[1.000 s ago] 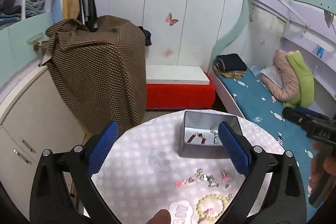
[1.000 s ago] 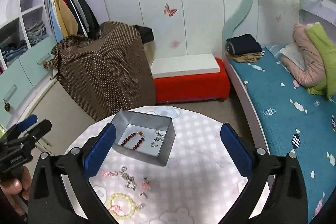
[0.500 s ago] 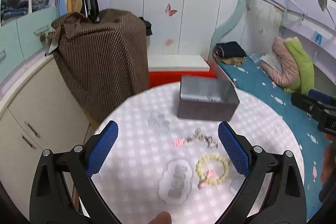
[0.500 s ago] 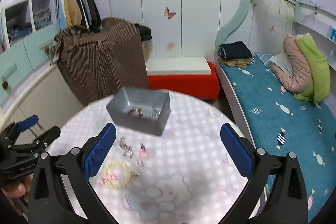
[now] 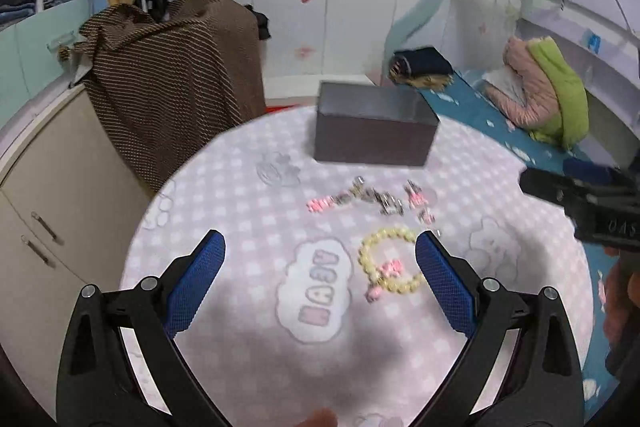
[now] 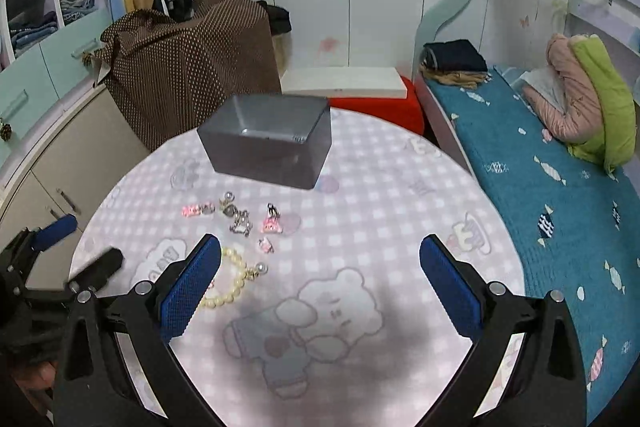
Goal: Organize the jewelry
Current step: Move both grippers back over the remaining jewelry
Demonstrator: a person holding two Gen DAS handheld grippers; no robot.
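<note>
A grey open box [image 5: 374,131] stands at the far side of the round checked table [image 5: 248,219]; it also shows in the right wrist view [image 6: 268,143]. Loose jewelry lies in front of it: a pink clip [image 5: 320,203], silver pieces [image 5: 380,199], small pink charms [image 6: 270,225] and a cream bead bracelet [image 5: 390,265], also seen in the right wrist view [image 6: 230,281]. My left gripper [image 5: 320,279] is open and empty, low over the table, its right finger beside the bracelet. My right gripper [image 6: 320,283] is open and empty, its left finger over the bracelet.
A cabinet with a brown dotted cloth [image 6: 188,67] stands left of the table. A red bench [image 6: 376,107] with a white top lies behind it. A bed with a teal sheet [image 6: 540,179] runs along the right.
Both grippers have come down and closer to the table. The box and jewelry now look larger and the box's inside is hidden from the left wrist view. Jaws stay open.
</note>
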